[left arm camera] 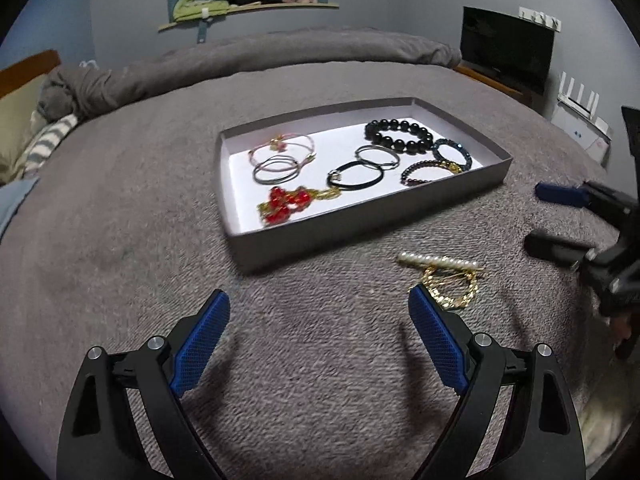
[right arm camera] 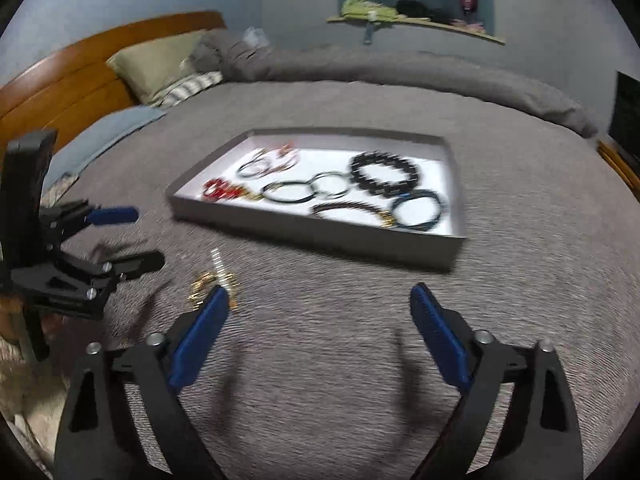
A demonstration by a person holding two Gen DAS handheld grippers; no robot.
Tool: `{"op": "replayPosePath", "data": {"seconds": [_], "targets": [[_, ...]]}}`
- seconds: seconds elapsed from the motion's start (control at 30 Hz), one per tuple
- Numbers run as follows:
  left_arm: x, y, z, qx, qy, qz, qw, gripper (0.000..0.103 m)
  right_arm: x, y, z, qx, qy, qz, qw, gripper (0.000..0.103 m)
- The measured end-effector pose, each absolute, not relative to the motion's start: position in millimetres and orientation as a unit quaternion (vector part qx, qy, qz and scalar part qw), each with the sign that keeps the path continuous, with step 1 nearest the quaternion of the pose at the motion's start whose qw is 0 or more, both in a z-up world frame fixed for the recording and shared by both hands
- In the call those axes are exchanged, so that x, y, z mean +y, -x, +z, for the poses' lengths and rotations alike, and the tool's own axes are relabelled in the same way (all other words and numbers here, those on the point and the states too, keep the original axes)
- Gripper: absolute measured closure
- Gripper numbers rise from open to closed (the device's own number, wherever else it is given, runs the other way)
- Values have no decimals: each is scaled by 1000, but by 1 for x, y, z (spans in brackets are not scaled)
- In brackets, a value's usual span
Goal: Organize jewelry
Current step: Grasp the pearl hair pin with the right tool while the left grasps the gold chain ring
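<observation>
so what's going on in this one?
A person with a gripper in each hand is sorting jewelry on a bed. The tray already holds several bracelets, including a black bead one, and a red piece. A pearl clip and a gold chain lie on the blanket in front of the tray. The left gripper and right gripper are both open, holding nothing, on either side of those two pieces.
</observation>
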State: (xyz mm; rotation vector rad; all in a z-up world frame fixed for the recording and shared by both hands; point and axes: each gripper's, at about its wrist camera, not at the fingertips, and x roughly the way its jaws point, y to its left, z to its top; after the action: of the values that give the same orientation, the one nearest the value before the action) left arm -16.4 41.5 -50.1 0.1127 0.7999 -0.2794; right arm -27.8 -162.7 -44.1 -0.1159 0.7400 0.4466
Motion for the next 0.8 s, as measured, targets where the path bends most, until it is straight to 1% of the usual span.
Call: {"op": "replayPosePath", "data": {"seconds": [0.1,0.17,0.2,0.23,0.27,0.37,0.53,0.6,0.67,0.7,0.77,0.8], "targets": [[48,15,-51,391,-50,-136,909,11,-145,24,-50,367,69,231,898,34],[51,13,-54,397,-46,-133,907,11,-134,22,-53,375,75,243,892,51],[52,12,-56,400,-44,-134,906,11,-130,21,-55,378,77,247,889,55],[53,11,-57,402,-42,-136,904,11,-126,21,-57,383,78,252,885,65],[52,11,-58,403,-42,-139,903,11,-123,20,-58,387,77,257,882,71],[48,11,-59,405,-46,-148,901,11,-118,19,-57,392,73,269,877,79],[43,11,-61,407,-51,-159,898,11,-109,15,-56,393,88,272,874,86],[41,11,-61,409,-53,-161,897,11,-106,13,-58,397,92,275,871,86],[39,12,-62,410,-57,-164,896,11,-106,13,-60,401,90,281,867,92],[38,12,-63,409,-58,-166,895,11,-105,11,-60,401,89,281,868,93],[35,12,-63,408,-56,-171,895,11,-109,11,-57,397,78,283,869,97],[35,12,-63,407,-56,-173,895,11,-112,11,-56,396,74,282,871,97]]}}
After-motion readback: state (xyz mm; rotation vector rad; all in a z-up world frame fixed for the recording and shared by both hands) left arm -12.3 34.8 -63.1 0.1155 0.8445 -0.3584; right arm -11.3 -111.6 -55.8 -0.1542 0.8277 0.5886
